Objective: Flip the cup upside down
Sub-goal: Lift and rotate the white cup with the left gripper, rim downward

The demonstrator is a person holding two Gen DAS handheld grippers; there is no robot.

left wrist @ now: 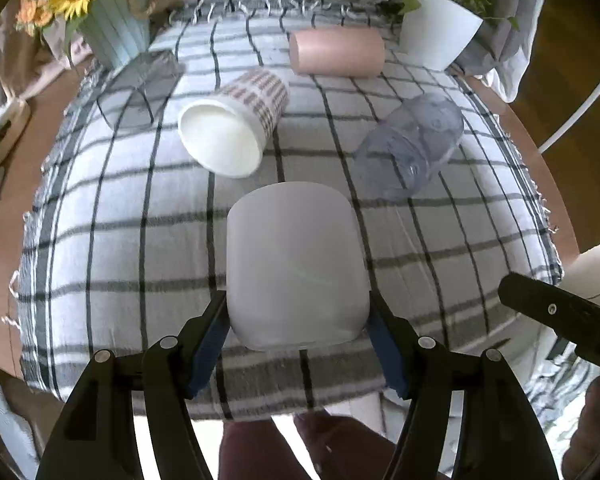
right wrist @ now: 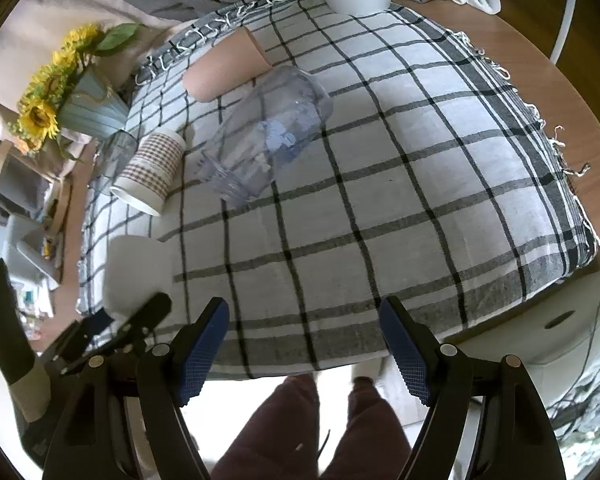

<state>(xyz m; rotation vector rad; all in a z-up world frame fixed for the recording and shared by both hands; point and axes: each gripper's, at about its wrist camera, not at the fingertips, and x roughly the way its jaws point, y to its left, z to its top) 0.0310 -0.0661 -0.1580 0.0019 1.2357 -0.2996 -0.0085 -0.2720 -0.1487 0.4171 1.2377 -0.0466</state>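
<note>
A plain white cup sits between the blue pads of my left gripper, near the table's front edge; the pads press both its sides. It also shows in the right wrist view at the left, with the left gripper on it. My right gripper is open and empty above the front edge of the checked cloth. A checked paper cup, a pink cup and a clear glass lie on their sides further back.
A blue vase with sunflowers stands at the back left, a white plant pot at the back right. A dark clear tumbler lies at the left. The round wooden table's edge shows beyond the cloth.
</note>
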